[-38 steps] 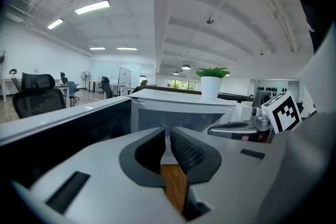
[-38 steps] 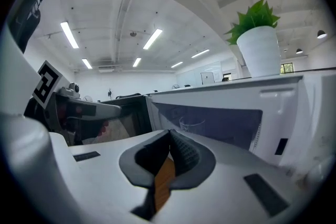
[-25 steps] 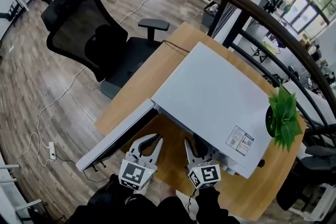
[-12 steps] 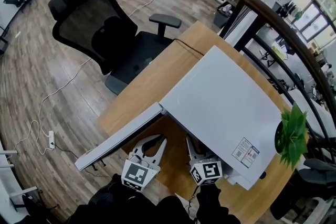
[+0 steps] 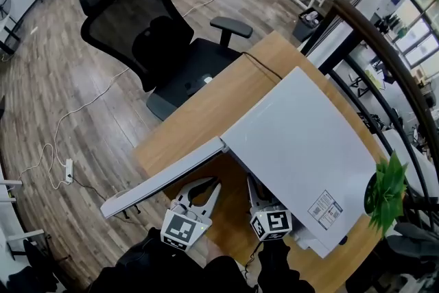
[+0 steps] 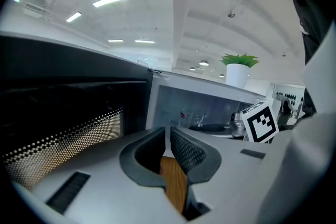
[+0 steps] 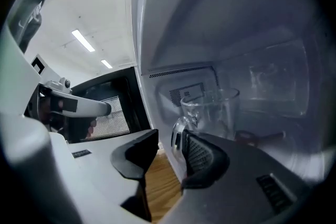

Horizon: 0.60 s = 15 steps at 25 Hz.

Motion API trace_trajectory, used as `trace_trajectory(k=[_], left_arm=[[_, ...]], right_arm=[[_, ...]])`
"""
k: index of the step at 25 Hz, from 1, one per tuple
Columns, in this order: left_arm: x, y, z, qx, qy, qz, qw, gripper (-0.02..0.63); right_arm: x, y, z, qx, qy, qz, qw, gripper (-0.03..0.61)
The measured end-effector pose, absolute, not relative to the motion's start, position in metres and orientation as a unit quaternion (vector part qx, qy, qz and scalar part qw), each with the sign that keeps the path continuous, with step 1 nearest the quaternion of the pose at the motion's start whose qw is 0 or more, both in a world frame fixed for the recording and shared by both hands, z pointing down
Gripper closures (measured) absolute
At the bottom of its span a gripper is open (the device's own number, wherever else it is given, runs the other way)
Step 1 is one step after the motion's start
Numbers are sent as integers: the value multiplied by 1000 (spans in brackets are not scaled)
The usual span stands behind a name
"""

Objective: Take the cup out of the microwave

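A white microwave (image 5: 295,147) stands on the wooden table (image 5: 206,106) with its door (image 5: 164,178) swung open to the left. Inside the cavity stands a clear glass cup (image 7: 210,110) with its handle (image 7: 178,131) turned toward me. My right gripper (image 7: 164,136) is open at the cavity's mouth, with the handle just beyond its right pad (image 7: 202,157) and untouched. From above, the right gripper (image 5: 259,194) reaches under the microwave's top. My left gripper (image 6: 167,134) hovers beside the door with its tips together and nothing in it; from above it (image 5: 209,187) sits left of the right one.
A black office chair (image 5: 137,31) stands beyond the table's far left side. A potted green plant (image 5: 387,192) sits right of the microwave. A cable and power strip (image 5: 67,171) lie on the wood floor. A dark railing (image 5: 384,51) runs along the right.
My right gripper has slid a little forward and down toward the cavity. The left gripper has stayed beside the open door. The door has not moved.
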<state>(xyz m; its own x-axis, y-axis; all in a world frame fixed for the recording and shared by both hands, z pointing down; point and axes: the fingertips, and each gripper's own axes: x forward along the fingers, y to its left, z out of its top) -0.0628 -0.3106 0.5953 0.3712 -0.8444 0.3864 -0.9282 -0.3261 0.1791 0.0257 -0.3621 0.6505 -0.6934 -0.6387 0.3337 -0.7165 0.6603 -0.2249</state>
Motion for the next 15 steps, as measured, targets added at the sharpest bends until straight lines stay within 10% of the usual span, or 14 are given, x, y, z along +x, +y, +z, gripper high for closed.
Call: trace_trajectory(k=[15], left_arm=[[-86,-295,593,781,-584,111,191,566]], right_arm=[[15,-371,651,395,-898,125,151,557]])
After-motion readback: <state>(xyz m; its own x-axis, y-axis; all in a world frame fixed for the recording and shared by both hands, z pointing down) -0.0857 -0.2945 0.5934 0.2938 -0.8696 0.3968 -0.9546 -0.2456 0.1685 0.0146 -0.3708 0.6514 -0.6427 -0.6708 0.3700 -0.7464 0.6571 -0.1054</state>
